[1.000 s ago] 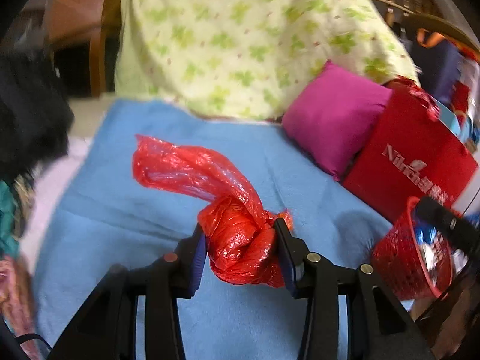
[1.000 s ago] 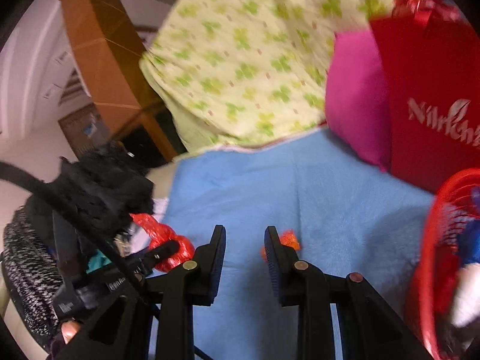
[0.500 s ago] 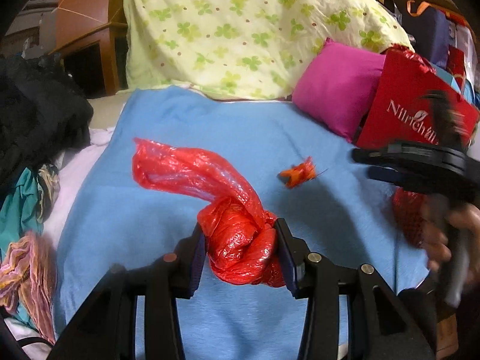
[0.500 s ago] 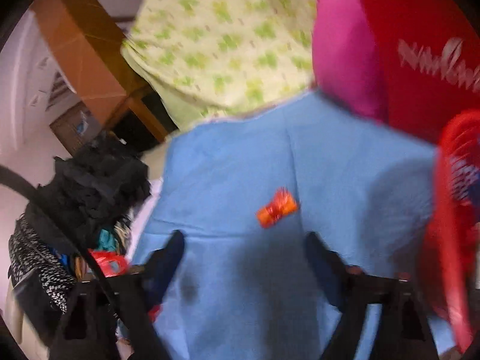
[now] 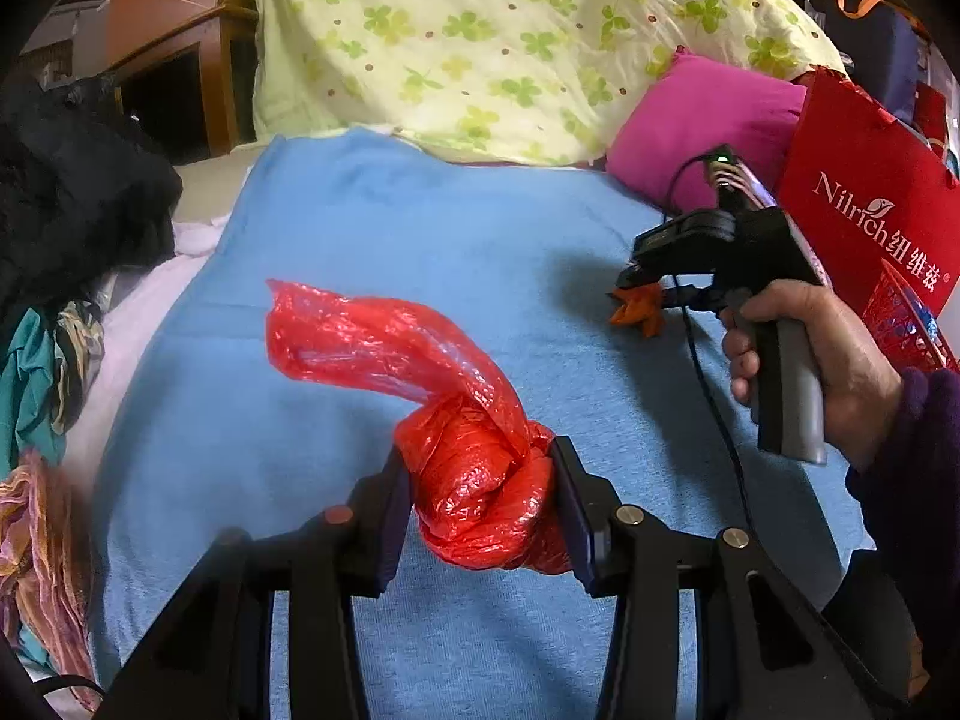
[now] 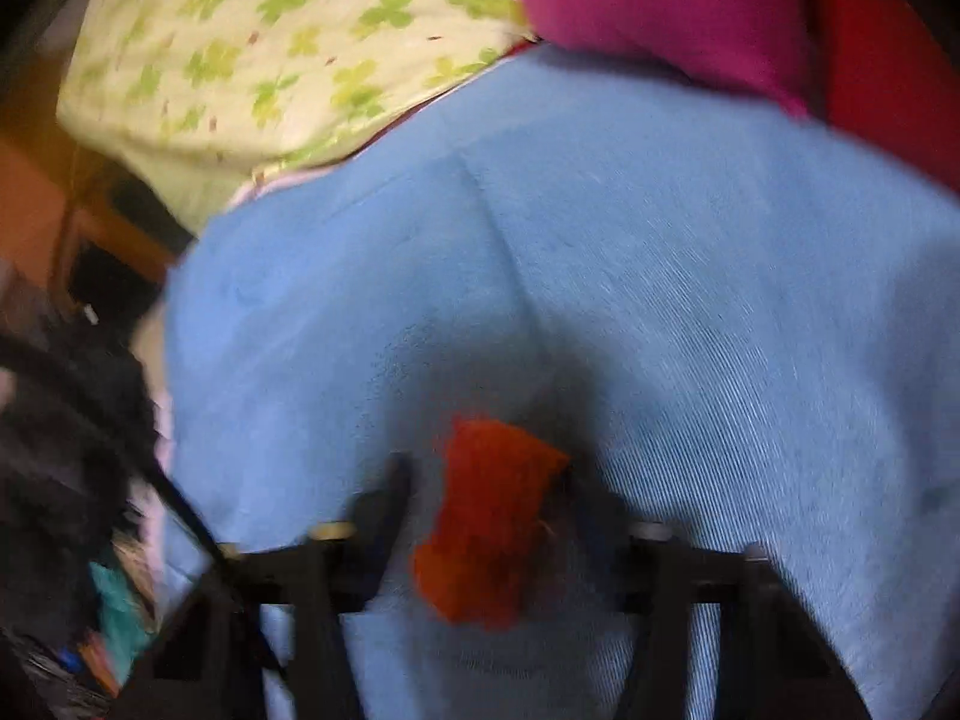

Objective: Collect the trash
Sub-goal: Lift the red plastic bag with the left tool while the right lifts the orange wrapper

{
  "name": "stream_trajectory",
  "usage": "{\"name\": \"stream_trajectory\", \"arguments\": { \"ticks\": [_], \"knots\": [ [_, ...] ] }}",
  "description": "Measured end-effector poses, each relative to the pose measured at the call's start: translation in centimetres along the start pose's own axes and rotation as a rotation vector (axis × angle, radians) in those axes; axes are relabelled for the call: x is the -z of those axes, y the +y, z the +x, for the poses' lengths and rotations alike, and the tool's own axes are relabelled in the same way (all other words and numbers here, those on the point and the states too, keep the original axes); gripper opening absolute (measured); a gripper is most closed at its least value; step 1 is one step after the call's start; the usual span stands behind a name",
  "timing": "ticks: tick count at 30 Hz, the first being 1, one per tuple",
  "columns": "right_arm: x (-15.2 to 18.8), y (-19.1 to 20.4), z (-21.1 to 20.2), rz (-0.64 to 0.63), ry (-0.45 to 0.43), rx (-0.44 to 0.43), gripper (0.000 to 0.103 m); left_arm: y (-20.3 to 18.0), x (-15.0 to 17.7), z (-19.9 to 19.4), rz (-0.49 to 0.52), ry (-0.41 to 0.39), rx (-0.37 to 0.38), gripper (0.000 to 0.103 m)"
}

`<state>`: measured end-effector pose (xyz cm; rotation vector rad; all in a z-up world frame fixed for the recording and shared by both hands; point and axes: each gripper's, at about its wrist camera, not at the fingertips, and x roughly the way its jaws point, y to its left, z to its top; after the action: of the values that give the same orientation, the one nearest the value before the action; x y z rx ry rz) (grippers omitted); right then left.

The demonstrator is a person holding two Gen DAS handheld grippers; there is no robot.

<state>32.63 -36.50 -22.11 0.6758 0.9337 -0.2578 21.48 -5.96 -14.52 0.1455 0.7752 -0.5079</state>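
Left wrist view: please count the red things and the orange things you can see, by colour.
Red: 3 (knotted plastic bag, paper bag, mesh basket)
Orange: 1 (small scrap)
Total: 4

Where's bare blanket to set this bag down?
Bare blue blanket lies between the red bag and the quilt. Crowded at the right gripper on the orange scrap, and along the clothes pile.

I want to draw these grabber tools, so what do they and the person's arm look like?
Each gripper is black, with two flat fingers on jointed arms pinned by round metal bolts. The left gripper has dark blue pads. The right gripper has a grey handle, a black cable and a small green light. The hand comes from a dark purple sleeve.
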Motion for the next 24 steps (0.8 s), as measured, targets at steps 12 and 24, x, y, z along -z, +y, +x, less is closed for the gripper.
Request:
{"name": "stream_trajectory", "arguments": {
  "ticks": [12, 24],
  "knots": [
    [6.0, 1.5, -14.6, -0.259, -0.194, -0.114, 0.039, -4.9, -1.3, -7.6, 0.079, -0.123, 0.044, 0.046],
    [12.5, -5.1, -37.8, -0.262, -0.486, -0.235, 0.039, -14.4, -1.9, -17.7, 0.185, -0.222, 0.156, 0.047]
  ]
}}
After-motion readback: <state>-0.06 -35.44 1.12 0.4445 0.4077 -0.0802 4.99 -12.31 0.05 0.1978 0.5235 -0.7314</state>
